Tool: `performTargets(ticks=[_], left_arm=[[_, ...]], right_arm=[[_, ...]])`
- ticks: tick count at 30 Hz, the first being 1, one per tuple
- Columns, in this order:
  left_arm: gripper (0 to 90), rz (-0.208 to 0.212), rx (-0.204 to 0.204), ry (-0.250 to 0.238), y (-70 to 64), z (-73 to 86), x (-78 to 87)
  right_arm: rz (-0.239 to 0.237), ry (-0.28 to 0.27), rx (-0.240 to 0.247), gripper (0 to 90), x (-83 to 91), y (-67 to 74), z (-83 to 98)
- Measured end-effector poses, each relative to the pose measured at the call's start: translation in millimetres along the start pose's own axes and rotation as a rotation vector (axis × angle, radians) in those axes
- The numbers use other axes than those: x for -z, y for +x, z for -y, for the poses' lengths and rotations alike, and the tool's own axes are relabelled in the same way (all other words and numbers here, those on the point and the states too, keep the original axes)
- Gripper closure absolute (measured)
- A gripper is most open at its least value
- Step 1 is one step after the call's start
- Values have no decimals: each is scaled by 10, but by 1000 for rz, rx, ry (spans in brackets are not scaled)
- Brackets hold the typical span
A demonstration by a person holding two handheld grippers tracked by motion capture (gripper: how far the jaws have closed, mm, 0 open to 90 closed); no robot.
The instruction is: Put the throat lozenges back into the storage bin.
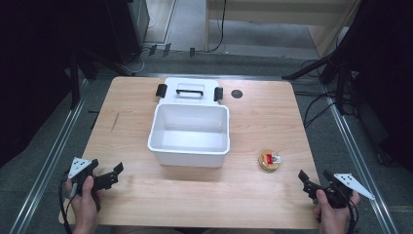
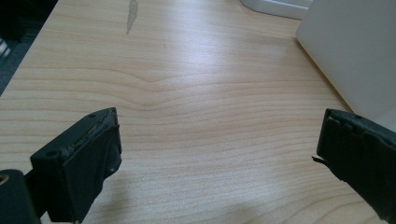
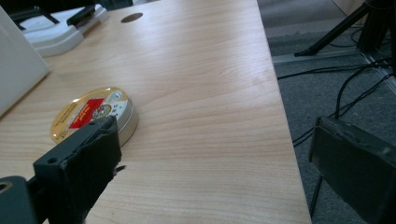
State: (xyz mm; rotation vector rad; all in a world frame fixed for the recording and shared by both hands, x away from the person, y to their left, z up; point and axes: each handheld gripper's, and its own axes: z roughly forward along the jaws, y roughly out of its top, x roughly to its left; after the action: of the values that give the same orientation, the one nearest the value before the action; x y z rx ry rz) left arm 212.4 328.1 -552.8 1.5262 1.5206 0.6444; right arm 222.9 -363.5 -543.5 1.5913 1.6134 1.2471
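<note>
My two hand-held grippers, left [image 1: 111,174] and right [image 1: 311,181], both spread at lower corners, one white bin [image 1: 190,153] centre, one lid [image 1: 171,86] behind, one round tin [image 1: 269,161] right of centre on my desk [image 1: 263,117].

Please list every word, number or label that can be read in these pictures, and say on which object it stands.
None can be read.
Round gold tin: its lid has a red label with small print and a round emblem, too blurred to read.
White bin, its lid and the grippers: no text seen.

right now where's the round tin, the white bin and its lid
round tin [image 1: 269,161], high view, its gold top
white bin [image 1: 189,157], high view, near outer wall
lid [image 1: 189,81], high view, white top behind its handle
</note>
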Motion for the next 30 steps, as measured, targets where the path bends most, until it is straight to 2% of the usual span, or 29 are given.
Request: performTargets(ticks=[2, 4, 8, 9, 12, 17, 20, 21, 23, 24, 27, 30], left_arm=[[2, 0, 2, 0, 0, 0, -2], [2, 0, 2, -1, 0, -1, -1], [2, -2, 0, -2, -2, 0, -1], [2, -3, 0, -3, -4, 0, -2], [2, -3, -5, -1, -3, 0, 2], [2, -7, -12, -5, -15, 3, 4], [2, -7, -15, -8, -14, 5, 8], [2, -6, -13, -11, -15, 6, 9], [2, -5, -12, -13, -17, 7, 13], [2, -5, -12, -13, -16, 7, 13], [2, -1, -12, -14, -13, 7, 11], [2, 0, -12, -14, -14, 8, 13]], right_arm=[[4, 6, 6, 30, -6, 16, 0], [15, 17, 42, 47, -29, 54, 3], [36, 46, 76, 63, -37, 88, -17], [88, 77, 108, 85, -36, 105, -46], [85, 93, 111, 99, -14, 127, -87], [92, 169, 177, 123, 17, 260, -258], [129, 243, 203, 127, -15, 361, -330], [128, 266, 216, 126, -33, 394, -342], [114, 332, 247, 127, -81, 461, -366], [105, 366, 283, 127, -115, 507, -380], [82, 460, 344, 126, -206, 606, -408], [64, 579, 402, 117, -309, 720, -439]])
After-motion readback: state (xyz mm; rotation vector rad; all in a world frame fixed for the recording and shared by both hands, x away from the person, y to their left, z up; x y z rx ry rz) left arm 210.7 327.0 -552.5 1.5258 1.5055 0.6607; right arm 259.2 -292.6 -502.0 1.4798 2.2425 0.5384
